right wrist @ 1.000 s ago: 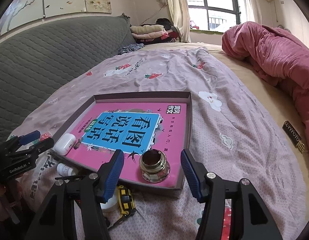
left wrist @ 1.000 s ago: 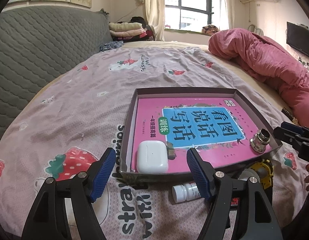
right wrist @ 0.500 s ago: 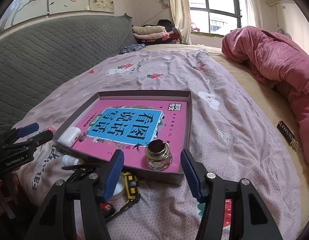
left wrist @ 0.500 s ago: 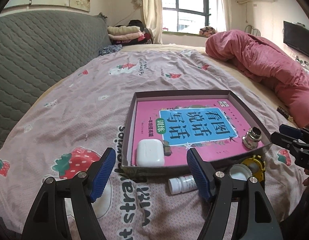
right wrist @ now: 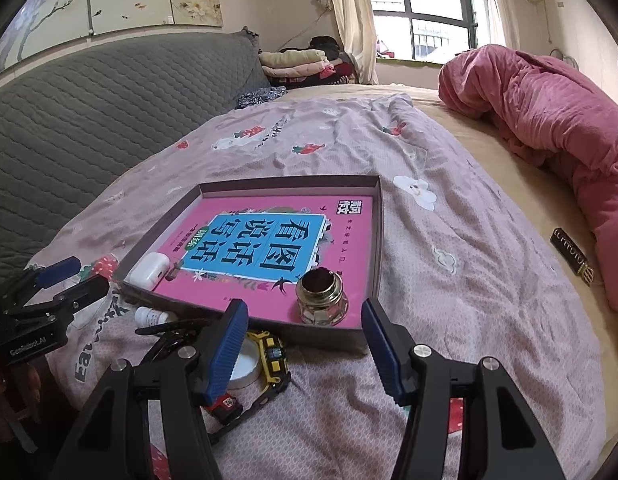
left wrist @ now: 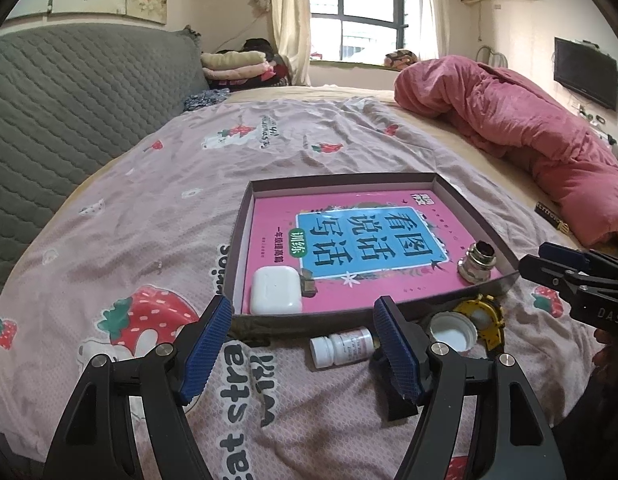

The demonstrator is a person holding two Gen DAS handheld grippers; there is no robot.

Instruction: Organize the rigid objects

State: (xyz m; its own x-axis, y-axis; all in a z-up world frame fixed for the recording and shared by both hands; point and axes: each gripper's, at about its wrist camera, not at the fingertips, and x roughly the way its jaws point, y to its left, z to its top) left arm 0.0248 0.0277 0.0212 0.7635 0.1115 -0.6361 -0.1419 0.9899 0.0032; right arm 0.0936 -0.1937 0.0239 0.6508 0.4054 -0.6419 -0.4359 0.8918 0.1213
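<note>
Pink book cover (left wrist: pixel 361 240) is filling the shallow grey cardboard tray (left wrist: pixel 239 248) on the strawberry bedsheet (left wrist: pixel 149 208). Since a second ago the tray is looking smaller and farther away in both views, and more sheet is showing in front of it. White earbud case (left wrist: pixel 275 290) is lying in the tray's near left corner. Shiny metal fitting (left wrist: pixel 476 263) is standing in its near right corner. White pill bottle (left wrist: pixel 341 346), white round cap (left wrist: pixel 452 332) and yellow tape measure (left wrist: pixel 483 318) are lying just outside the near edge, partly hidden behind blue finger pads. Left gripper (left wrist: pixel 305 350) is standing wide, holding nothing. Right gripper (right wrist: pixel 305 352) is standing wide too, empty. Small brown thing beside the case is too blurry to tell.
</note>
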